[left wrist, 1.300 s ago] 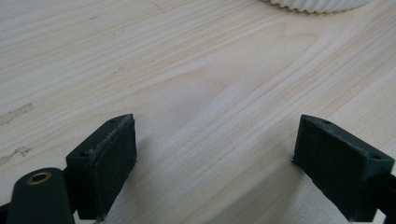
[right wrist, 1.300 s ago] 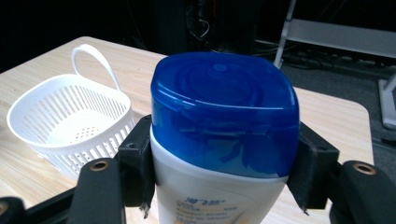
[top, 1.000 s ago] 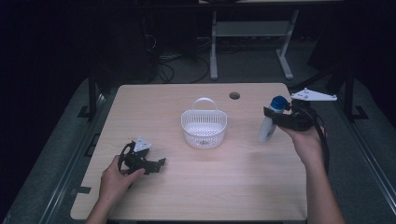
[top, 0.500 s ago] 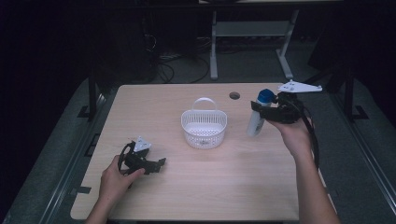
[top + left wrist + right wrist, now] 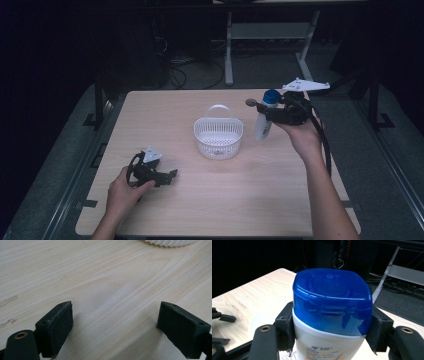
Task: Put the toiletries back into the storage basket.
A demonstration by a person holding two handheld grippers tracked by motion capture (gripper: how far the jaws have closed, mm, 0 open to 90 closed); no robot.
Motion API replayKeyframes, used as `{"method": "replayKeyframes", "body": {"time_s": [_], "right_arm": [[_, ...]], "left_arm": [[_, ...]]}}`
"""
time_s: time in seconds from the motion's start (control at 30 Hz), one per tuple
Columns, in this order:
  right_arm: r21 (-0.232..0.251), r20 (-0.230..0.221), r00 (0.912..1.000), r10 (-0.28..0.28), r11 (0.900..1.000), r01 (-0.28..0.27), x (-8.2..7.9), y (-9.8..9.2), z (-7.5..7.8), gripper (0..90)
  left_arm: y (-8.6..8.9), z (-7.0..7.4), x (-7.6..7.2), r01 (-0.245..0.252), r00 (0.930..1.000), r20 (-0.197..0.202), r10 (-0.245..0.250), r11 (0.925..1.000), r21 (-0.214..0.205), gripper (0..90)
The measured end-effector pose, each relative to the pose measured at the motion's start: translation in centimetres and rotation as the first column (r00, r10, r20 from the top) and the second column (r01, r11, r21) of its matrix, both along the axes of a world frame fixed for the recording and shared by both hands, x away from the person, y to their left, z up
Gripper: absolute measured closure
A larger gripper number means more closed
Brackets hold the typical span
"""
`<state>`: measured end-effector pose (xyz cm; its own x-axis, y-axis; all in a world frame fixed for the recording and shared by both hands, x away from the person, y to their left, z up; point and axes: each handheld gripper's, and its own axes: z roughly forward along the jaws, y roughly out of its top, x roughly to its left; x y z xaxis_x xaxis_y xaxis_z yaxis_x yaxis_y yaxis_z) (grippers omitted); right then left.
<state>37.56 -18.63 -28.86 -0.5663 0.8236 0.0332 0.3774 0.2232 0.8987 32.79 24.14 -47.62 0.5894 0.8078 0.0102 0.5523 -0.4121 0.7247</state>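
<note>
Dark room all around, and my light wooden table [image 5: 165, 115] sits in the middle. My right gripper [image 5: 270, 116] squeezes a white bottle [image 5: 262, 125] just under its blue cap [image 5: 332, 302], one black pad on each side. I hold the bottle up in the air, just to the right of the white basket [image 5: 218, 137]. My left gripper [image 5: 167, 177] rests low on the table, near the front left. Its jaws are wide apart with only bare wood between them.
</note>
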Motion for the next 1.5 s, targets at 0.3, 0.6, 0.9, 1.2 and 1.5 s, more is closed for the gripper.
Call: {"method": "replayKeyframes", "body": {"time_s": [0.3, 0.6, 0.9, 1.2, 1.5], "right_arm": [[-0.001, 0.016, 0.9992, 0.036, 0.9994, -0.036, 0.6, 1.9, 0.7, 36.0], [0.016, 0.024, 0.9974, 0.068, 0.9976, -0.068, 1.0, 3.6, 1.1, 36.0], [0.012, 0.022, 0.9956, 0.092, 0.9957, -0.092, 1.5, 5.2, 0.7, 35.9], [0.007, 0.019, 0.9941, 0.107, 0.9942, -0.107, 1.8, 6.3, 0.2, 36.0], [-0.006, 0.012, 0.9922, 0.124, 0.9922, -0.124, 2.0, 7.2, -0.4, 36.0]], "left_arm": [[0.0, 0.0, 0.0, 0.004, 1.0000, -0.002, -0.004, 1.0000, 0.002, 12.7], [0.0, 0.0, 0.0, 0.004, 1.0000, -0.002, -0.004, 1.0000, 0.002, 12.7], [0.0, 0.0, 0.0, 0.004, 1.0000, -0.002, -0.004, 1.0000, 0.001, 12.6], [0.0, 0.0, 0.0, 0.004, 1.0000, -0.002, -0.004, 1.0000, 0.002, 12.7], [0.0, 0.0, 0.0, 0.005, 1.0000, -0.003, -0.005, 1.0000, 0.002, 12.6]]}}
